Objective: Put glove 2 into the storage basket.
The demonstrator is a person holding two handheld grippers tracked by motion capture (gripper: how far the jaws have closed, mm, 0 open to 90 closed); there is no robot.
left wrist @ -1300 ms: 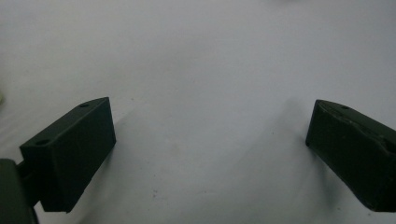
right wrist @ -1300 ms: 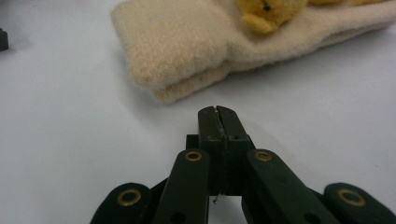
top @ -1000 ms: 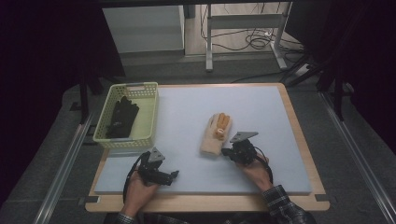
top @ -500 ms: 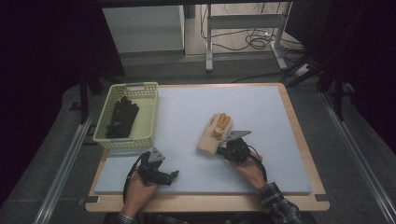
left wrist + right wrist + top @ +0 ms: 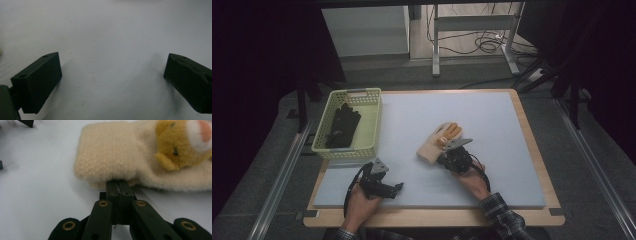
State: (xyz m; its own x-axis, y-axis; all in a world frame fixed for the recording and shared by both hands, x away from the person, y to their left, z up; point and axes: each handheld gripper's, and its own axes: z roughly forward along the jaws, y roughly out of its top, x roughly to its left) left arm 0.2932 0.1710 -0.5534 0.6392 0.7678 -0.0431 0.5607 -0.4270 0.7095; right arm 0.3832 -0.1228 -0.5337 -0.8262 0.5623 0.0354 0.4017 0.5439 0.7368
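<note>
No readable brand or writing anywhere that I can spot. Far left of the table (image 5: 492, 107) there's a pale yellow-green basket (image 5: 371, 131) with a black glove (image 5: 343, 126) lying in it; too dark to make out any detail on it. Just below and right of the basket, near the front edge, the left gripper (image 5: 398, 187) sits in the person's left hand (image 5: 361, 206), jaws spread wide over bare grey table surface with nothing between them. In the left gripper view both jaws are cut off by the frame edges.

Moving right, around the middle of the table, lies a fuzzy beige mitten (image 5: 439, 141) with an orange-yellow animal face (image 5: 183, 142) on it, partly cropped in the right gripper view. The right gripper (image 5: 117, 185) has its jaws pressed flat together, tips right at the mitten's cuff edge. Can't tell whether any fabric is actually pinched, since the fuzz hides the tips. The right hand (image 5: 472, 181) comes in from the bottom with a plaid sleeve (image 5: 502, 217).
</note>
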